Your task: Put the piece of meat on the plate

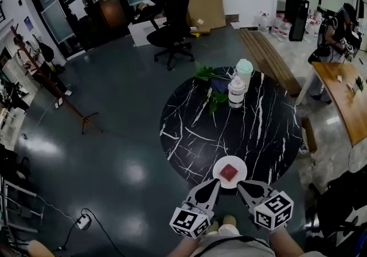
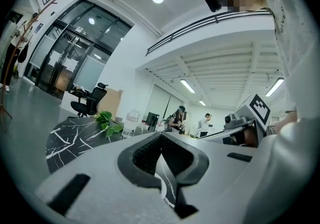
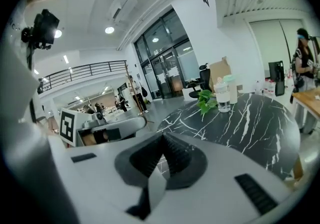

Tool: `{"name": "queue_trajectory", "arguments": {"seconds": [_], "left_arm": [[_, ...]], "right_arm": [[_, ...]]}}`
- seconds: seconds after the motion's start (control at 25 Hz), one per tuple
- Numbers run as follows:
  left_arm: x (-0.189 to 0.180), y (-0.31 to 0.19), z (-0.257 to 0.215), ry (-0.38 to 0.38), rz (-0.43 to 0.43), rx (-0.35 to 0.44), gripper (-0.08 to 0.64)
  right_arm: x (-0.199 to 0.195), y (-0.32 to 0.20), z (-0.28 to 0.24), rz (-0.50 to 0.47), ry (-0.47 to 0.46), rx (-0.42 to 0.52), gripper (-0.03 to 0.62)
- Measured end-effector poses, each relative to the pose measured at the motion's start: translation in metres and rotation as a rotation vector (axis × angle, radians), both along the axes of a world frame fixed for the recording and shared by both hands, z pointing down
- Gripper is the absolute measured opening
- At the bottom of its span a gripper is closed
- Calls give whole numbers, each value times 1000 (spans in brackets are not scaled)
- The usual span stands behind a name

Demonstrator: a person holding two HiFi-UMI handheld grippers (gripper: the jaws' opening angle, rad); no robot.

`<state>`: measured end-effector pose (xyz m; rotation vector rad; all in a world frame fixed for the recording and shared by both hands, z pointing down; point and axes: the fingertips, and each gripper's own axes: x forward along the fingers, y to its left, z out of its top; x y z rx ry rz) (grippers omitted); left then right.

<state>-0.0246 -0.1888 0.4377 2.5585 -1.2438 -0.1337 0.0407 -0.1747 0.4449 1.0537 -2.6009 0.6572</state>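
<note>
A red piece of meat lies on a small white plate at the near edge of a round black marble table. Both grippers hover just short of the plate, close to my body. My left gripper is at the plate's near left, jaws together and empty. My right gripper is at its near right, also shut and empty. In the left gripper view the jaw tips meet with nothing between them. The right gripper view shows the same for its tips. Neither touches the meat or the plate.
Two capped bottles and green leaves stand at the table's far side. A black office chair is beyond on the grey floor. A bench and a wooden desk lie to the right, with people there.
</note>
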Motion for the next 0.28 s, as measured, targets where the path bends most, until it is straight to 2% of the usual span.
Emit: {"name": "queue_trajectory", "arguments": {"seconds": [0.28], "left_arm": [[-5,-7,-8,12,-23,11,7]], "right_arm": [[-4,1,-9,-11,8,20,11]]}}
